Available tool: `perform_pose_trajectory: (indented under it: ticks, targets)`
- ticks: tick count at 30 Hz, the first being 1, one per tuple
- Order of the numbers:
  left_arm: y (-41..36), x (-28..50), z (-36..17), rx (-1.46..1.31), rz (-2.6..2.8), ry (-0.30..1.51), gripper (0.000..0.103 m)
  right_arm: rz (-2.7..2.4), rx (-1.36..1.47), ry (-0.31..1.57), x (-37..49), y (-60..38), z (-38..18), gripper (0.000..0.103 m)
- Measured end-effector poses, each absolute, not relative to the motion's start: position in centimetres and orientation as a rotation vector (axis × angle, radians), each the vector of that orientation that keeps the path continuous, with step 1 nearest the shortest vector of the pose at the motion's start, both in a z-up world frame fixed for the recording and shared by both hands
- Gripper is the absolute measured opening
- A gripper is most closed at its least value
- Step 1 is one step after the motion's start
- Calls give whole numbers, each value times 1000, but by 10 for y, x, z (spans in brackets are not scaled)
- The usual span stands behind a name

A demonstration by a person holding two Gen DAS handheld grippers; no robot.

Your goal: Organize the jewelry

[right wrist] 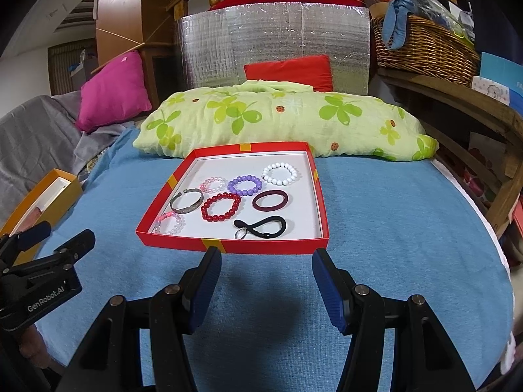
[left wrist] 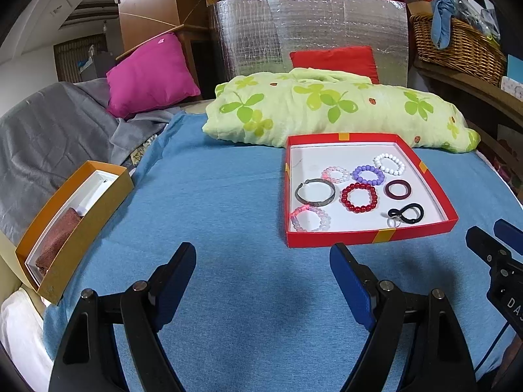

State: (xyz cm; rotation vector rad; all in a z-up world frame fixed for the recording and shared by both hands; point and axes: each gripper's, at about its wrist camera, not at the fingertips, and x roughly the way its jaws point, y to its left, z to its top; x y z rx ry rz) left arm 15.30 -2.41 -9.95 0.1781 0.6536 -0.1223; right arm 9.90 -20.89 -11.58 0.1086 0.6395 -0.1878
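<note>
Both tongs, left (left wrist: pixel 263 263) and right (right wrist: pixel 266 269), are held wide, empty. Bracelets lie spread in red tray (right wrist: pixel 322 202) (orange box (left wrist: pixel 70 225) aside); each bracelet to be gripped singly by its rim.

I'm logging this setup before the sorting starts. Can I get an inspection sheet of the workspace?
Surface: blue cloth, bare around the boxes.
Job's things: red tray holding eight pieces, including red bead bracelet and metal cuff; orange box to the left.
Clutter: nothing seen.
Grippers: left tongs and right tongs open, empty.
Cables: nothing seen clearly.
Surroundings: green pillow, wicker basket.
</note>
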Motion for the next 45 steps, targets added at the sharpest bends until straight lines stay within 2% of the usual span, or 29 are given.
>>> perform_pose_trajectory:
  ticks: [45]
  targets:
    - [-8, 156, -101, 163, -96, 674, 84, -160, 99, 635, 113, -188, -118, 62]
